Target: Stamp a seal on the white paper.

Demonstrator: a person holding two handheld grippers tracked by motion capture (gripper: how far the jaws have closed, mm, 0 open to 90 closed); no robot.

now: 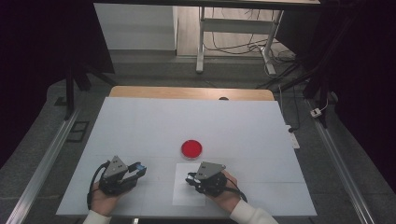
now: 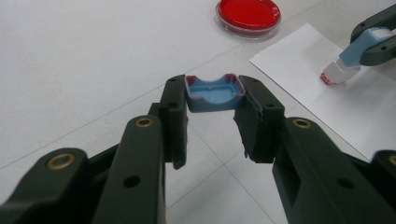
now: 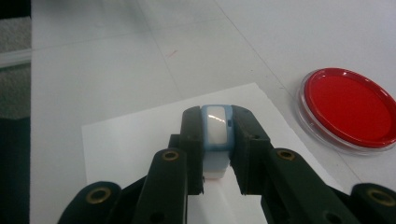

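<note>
High view: a white bench (image 1: 140, 121) carries a round red dish (image 1: 192, 148) near its middle and a sheet of white paper (image 1: 184, 193) just in front of it. The left claw (image 1: 138, 169), held in a hand (image 1: 103, 198) at the near left edge, is closed on a small blue cap (image 1: 139, 166). The right claw (image 1: 191, 178) rests over the paper. Left gripper view: the cap (image 2: 213, 94), blue with red smears along its rim, sits pinched between the two jaws, hollow side up. Farther off, the other claw (image 2: 369, 44) holds a blue-and-white stamp (image 2: 348, 63), its red-stained face touching or just above the paper (image 2: 317, 70); the dish (image 2: 248, 14) lies beyond. Right gripper view: the jaws are clamped on the stamp (image 3: 216, 126) by its sides, pointing down at the paper (image 3: 140, 140), with the dish (image 3: 348, 107) just off the sheet's edge. Step in hand, as judged: cap off, stamp being pressed to the paper. The next move likely calls for a straight lift without smearing, then bringing cap and stamp together squarely. Writing: no brand, label or lettering can be read on any item; any mark under the stamp is hidden.
</note>
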